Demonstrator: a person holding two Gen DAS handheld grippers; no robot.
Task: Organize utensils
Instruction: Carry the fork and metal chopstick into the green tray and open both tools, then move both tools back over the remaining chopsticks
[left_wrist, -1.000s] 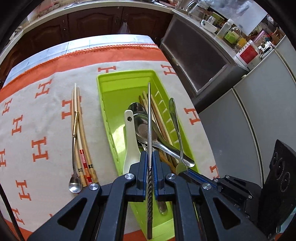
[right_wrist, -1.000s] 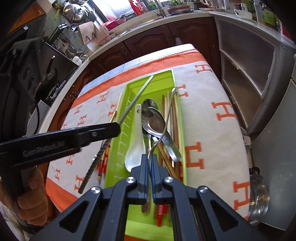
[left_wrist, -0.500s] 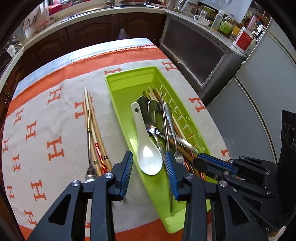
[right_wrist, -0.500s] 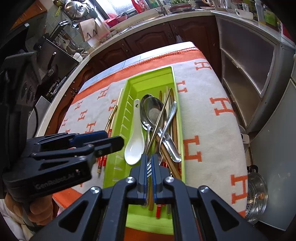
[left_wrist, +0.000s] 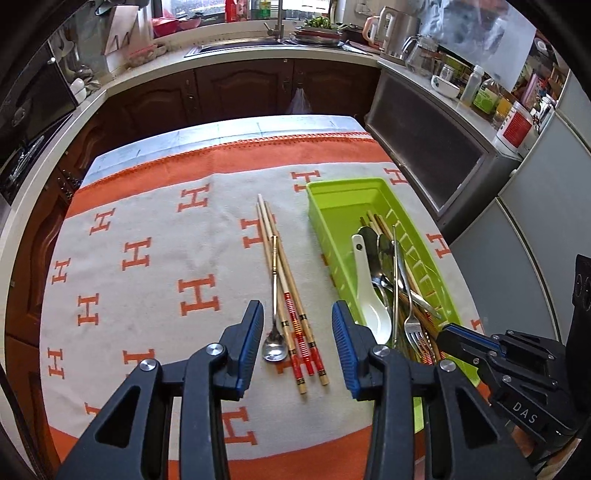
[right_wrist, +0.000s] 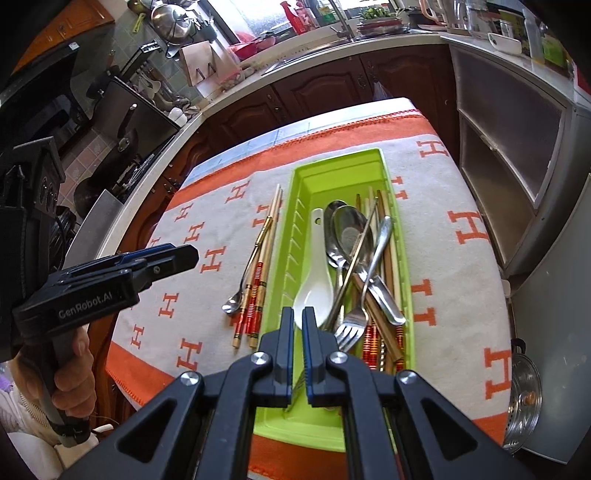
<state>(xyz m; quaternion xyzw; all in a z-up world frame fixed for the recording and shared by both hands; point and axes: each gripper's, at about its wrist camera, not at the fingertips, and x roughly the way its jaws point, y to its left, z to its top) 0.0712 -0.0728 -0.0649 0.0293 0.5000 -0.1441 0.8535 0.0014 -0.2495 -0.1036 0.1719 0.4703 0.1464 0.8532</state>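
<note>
Since the earlier frames, the left gripper (left_wrist: 297, 343) had let go of the long metal chopstick (right_wrist: 352, 264), which now lay slanted in the tray (right_wrist: 340, 162), and had swung out over the cloth (left_wrist: 147, 229). Its jaws stood part open with nothing between them, hanging above the chopsticks (left_wrist: 291, 295) and the thin spoon (left_wrist: 274, 317) left on the cloth. The right gripper (right_wrist: 298, 332) was shut; whether its pads pinched anything could not be told, though the fork (right_wrist: 351, 328) lay just beside its tips.

The tray held a white soup spoon (right_wrist: 314, 280), two steel spoons (right_wrist: 345, 232), the fork, the metal chopstick and several wooden chopsticks, all crossed over one another.

The loose chopsticks looked light, stiff and thin, likely to roll or scissor apart if pinched one at a time; a grip across the bundle near its middle, above the red bands, would probably hold best. The thin spoon lay on top of them, its bowl touching the cloth; being smooth metal it would likely slip, so the narrow handle seemed the better hold.

Nothing stood between the left gripper and that bundle. The tray's near wall sat just beside the chopsticks, and the pile inside left little flat room. A counter (left_wrist: 258, 55) and cabinets (left_wrist: 436, 147) ringed the table, well apart.
</note>
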